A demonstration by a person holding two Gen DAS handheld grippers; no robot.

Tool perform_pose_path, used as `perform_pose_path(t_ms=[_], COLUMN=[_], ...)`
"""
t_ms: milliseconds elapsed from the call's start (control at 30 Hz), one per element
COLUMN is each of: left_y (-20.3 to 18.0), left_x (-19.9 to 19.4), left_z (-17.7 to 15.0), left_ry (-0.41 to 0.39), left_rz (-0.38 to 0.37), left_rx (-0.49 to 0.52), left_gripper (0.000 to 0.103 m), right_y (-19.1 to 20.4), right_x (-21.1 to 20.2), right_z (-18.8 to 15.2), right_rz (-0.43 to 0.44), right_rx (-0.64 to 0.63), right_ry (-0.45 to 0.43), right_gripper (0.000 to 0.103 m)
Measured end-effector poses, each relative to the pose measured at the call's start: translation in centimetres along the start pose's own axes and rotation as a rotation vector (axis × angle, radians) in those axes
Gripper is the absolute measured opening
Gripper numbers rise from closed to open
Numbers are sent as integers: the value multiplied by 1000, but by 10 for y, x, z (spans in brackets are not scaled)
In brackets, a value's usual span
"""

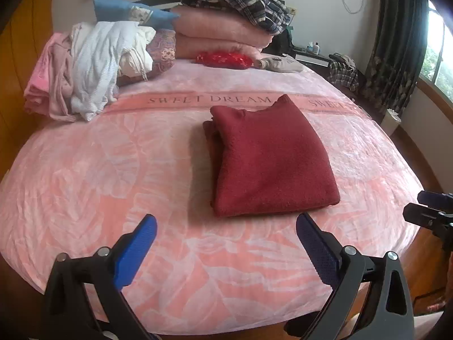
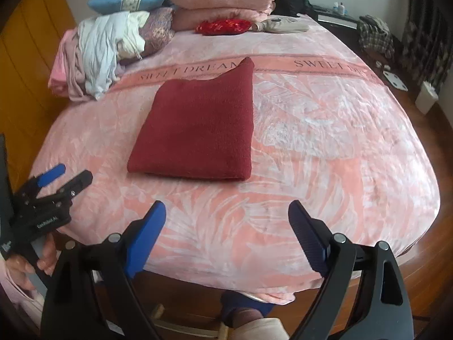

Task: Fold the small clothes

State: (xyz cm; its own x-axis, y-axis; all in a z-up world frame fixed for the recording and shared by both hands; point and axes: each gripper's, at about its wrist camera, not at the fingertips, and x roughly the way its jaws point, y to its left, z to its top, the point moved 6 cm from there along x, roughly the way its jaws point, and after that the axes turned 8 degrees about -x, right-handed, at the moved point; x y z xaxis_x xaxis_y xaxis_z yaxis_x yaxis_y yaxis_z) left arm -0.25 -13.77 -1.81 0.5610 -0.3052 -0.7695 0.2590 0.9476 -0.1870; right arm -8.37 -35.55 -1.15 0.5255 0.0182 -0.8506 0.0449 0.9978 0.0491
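A dark red knitted garment (image 1: 271, 158) lies folded into a neat rectangle in the middle of the pink bedspread (image 1: 113, 170); the right wrist view shows the garment (image 2: 198, 133) too. My left gripper (image 1: 226, 223) hangs above the near part of the bed, just short of the garment's front edge, its blue pads wide apart with nothing between them. My right gripper (image 2: 226, 212) is open as well, held over the bed's near edge and clear of the cloth. Each gripper shows at the edge of the other's view: the right gripper (image 1: 430, 209), the left gripper (image 2: 65, 177) in a hand.
A heap of white and pink clothes (image 1: 85, 70) sits at the far left of the bed. Stacked pink blankets (image 1: 220, 34) with a plaid garment (image 1: 235, 0) on top, a blue pillow (image 1: 127, 12) and a red cushion (image 1: 223, 59) line the headboard. Wooden floor (image 2: 436, 243) borders the bed's right side.
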Motion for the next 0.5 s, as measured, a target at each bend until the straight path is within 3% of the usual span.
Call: perform_pose_path(t_ms=[100, 300, 500], left_y=[5, 11, 13], left_x=[0, 5, 2], left_z=[0, -6, -10], left_ry=[7, 16, 1], left_rz=[-11, 8, 24], left_rx=[-7, -11, 6], left_gripper=[99, 99, 99], right_y=[2, 15, 19], right_x=[1, 10, 17], right_z=[-3, -2, 0], right_rz=[-20, 43, 51], right_rx=[-9, 17, 22], right_ry=[-4, -5, -10], right_gripper=[88, 88, 89])
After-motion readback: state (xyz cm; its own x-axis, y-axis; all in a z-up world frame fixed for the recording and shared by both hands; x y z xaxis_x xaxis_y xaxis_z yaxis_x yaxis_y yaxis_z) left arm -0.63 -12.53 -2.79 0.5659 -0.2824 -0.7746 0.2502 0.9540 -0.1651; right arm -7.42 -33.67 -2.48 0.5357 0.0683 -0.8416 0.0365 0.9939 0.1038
